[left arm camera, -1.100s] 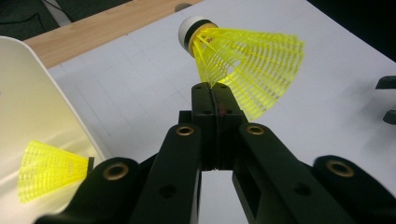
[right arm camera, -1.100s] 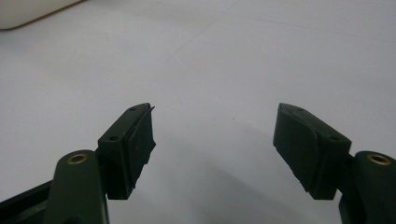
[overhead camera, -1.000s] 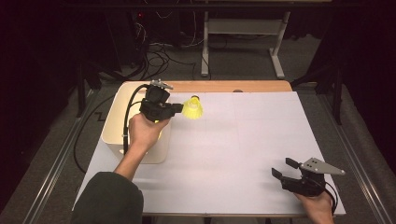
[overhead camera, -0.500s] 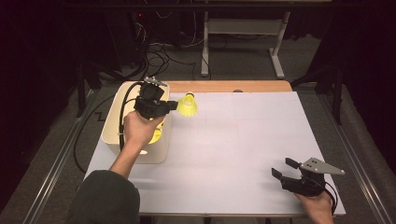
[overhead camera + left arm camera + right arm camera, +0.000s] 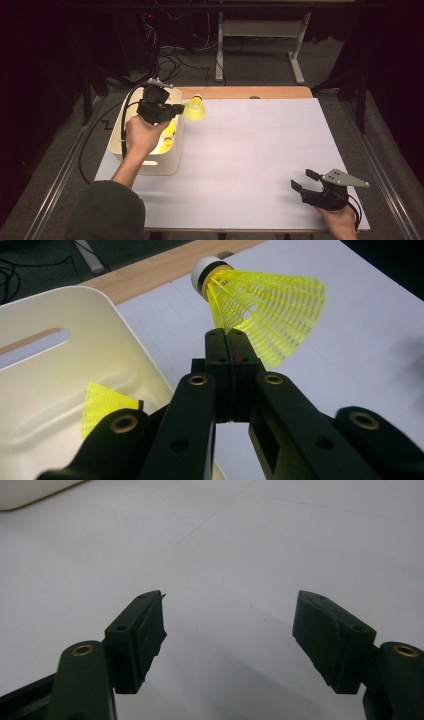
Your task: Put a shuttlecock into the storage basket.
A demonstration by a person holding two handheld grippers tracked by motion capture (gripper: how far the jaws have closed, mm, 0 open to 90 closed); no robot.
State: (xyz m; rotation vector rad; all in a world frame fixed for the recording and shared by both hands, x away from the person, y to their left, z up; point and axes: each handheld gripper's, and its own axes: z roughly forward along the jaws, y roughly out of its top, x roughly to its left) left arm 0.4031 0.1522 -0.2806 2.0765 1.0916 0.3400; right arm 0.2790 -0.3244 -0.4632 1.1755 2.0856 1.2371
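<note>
My left claw pinches a shuttlecock by its skirt edge, just past the bin rim; it could slip onto the table; right claw gapes empty.

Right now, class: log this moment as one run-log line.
left gripper: shut on yellow shuttlecock, beside bin | bin: holds more shuttlecocks | right gripper: open, empty, above table
</note>
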